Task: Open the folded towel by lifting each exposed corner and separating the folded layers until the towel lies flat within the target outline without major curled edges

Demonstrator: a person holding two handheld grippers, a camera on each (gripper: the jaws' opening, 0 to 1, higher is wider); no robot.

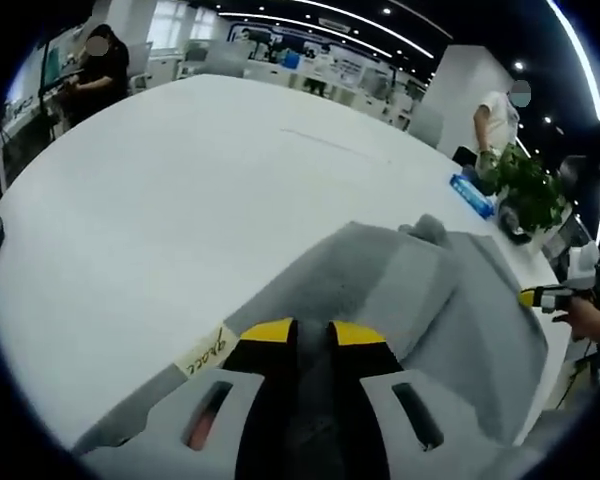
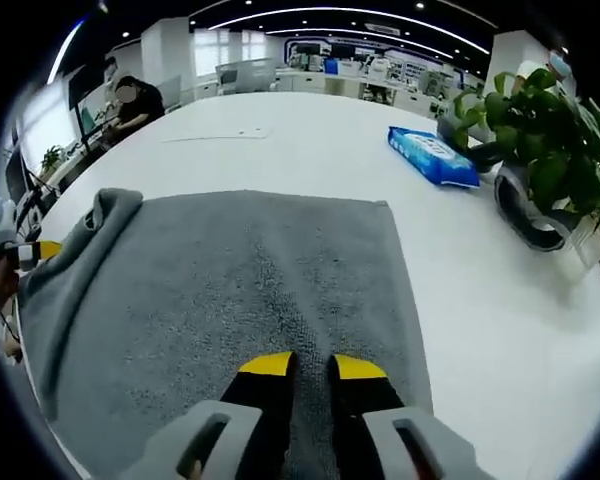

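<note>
Towel (image 2: 230,300), grey, on white table (image 2: 500,330): each hand-held gripper, left (image 1: 314,335) and right (image 2: 313,365), pinches a near edge, cloth running forward from both jaws, upper-left corner (image 2: 105,205) curled, nearer the left.

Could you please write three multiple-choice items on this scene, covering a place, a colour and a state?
1. Where does the blue packet lie?
A. on the towel
B. on the white table, beside the potted plant
C. in a gripper

2. What colour is the towel?
A. grey
B. red
C. green

3. How does the towel's edge near the left gripper stand?
A. flat
B. lifted and curled
C. under the plant

Answers: 1 B, it rests on the table beside the plant. 2 A, grey cloth in both views. 3 B, that edge rises in a fold.
</note>
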